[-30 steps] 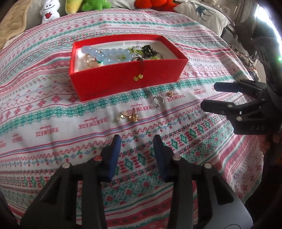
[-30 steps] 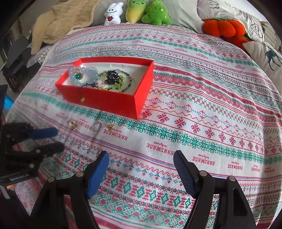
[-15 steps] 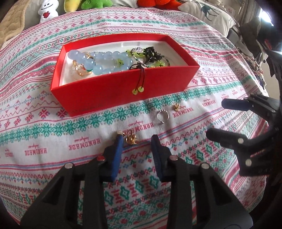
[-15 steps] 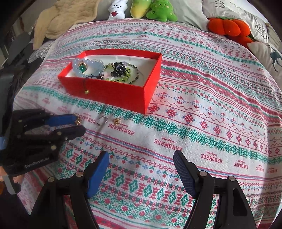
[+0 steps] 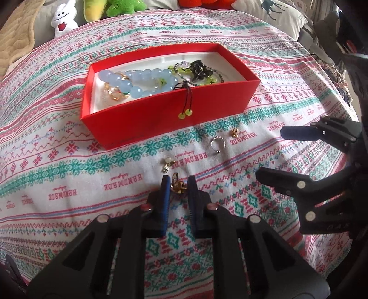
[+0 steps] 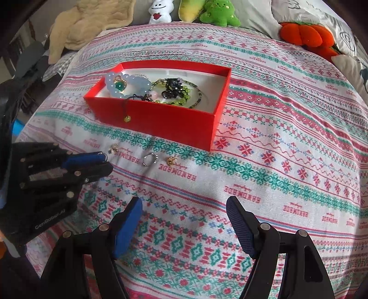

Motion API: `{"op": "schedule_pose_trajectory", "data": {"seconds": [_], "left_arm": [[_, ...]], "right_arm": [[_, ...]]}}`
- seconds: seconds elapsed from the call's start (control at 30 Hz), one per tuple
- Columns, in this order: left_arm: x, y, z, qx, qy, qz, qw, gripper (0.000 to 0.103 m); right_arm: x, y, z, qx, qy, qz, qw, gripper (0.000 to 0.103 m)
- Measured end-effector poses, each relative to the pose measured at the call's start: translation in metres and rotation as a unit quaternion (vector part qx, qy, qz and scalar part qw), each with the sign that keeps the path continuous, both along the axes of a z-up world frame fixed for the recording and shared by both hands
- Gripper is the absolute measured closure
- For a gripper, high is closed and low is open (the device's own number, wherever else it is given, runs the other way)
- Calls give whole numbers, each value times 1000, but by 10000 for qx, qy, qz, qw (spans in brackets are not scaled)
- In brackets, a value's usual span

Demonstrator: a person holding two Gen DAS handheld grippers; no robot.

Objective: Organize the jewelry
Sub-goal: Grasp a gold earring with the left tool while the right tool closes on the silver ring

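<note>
A red open box point(image 5: 161, 115) point(image 6: 174, 122) sits on the patterned bedspread and holds blue bead bracelets point(image 5: 142, 80), green beads and dark pieces. My left gripper point(image 5: 179, 184) is shut on a small gold ring point(image 5: 177, 185) just above the cloth in front of the box; it shows in the right wrist view point(image 6: 104, 162). A small pearl earring point(image 5: 167, 163), a silver ring point(image 5: 217, 145) point(image 6: 149, 159) and a gold stud point(image 5: 234, 133) point(image 6: 170, 161) lie on the cloth. My right gripper point(image 6: 184, 212) is open and empty, hovering right of them point(image 5: 271, 154).
Plush toys point(image 6: 195, 11) and an orange plush point(image 6: 306, 34) line the far edge of the bed, with a beige blanket point(image 6: 92, 25) at the far left. The bedspread point(image 6: 287, 161) stretches wide to the right of the box.
My left gripper moved forward and closed on the gold ring, lifting it slightly. The pearl earring stayed on the cloth. My right gripper stayed open and shifted slightly.
</note>
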State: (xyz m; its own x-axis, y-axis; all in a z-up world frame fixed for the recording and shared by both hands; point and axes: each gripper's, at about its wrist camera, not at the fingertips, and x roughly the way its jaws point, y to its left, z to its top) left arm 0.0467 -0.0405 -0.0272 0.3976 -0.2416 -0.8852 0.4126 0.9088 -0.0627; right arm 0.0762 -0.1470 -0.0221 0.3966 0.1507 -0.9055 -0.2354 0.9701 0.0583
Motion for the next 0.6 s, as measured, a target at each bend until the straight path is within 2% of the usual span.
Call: {"op": "schedule_pose_trajectory", "data": {"seconds": [0.1, 0.17, 0.23, 0.33, 0.6], "left_arm": [[-3, 10, 4, -15, 6, 104, 9999, 87], [-5, 16, 5, -6, 2, 166, 9999, 87], [-7, 22, 5, -11, 17, 212, 9998, 87], [-9, 27, 6, -27, 40, 253, 9997, 87], [-15, 36, 7, -37, 69, 269, 9996, 87]], "right_arm": [[5, 5, -5, 289, 126, 30, 9995, 32], [8, 10, -9, 413, 173, 69, 9990, 52], [11, 18, -11, 402, 121, 182, 9990, 55], [15, 33, -13, 506, -10, 491, 9975, 70], [29, 50, -21, 345, -241, 652, 9970, 73]]}}
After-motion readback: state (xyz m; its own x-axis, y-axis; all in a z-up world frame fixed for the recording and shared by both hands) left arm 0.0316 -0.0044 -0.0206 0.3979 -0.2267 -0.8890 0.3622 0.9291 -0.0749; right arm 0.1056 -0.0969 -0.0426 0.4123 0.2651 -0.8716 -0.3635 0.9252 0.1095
